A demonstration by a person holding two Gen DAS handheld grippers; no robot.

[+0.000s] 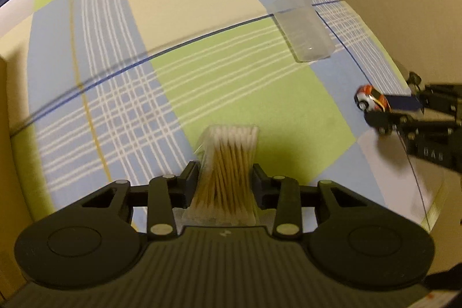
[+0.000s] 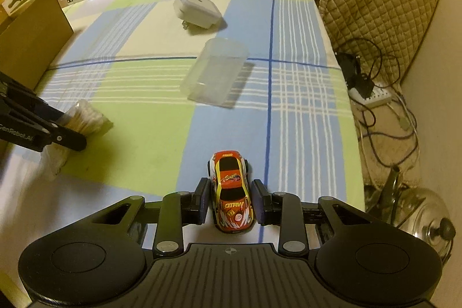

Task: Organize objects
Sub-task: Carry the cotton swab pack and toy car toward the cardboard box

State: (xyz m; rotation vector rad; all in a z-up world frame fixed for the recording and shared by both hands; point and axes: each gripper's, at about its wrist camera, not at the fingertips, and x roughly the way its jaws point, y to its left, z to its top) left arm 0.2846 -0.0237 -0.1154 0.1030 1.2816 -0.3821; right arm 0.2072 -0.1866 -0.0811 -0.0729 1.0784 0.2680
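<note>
Near the clear box (image 2: 215, 72), the left gripper (image 1: 225, 181) squeezes the soft, light cotton swabs (image 1: 228, 160) mid-bundle, while the right gripper (image 2: 231, 199) clasps the hard, slippery toy car (image 2: 232, 192) by its sides.

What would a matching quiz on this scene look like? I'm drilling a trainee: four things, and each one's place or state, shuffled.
Things:
1. swabs
2. car
3. charger
4. clear box

Places or states:
A. lying empty mid-table
B. between the right tool's fingers
C. farthest back, prongs sticking out
D. clamped in the left tool

Pairs: 1-D, 2-B, 3-C, 4-A
</note>
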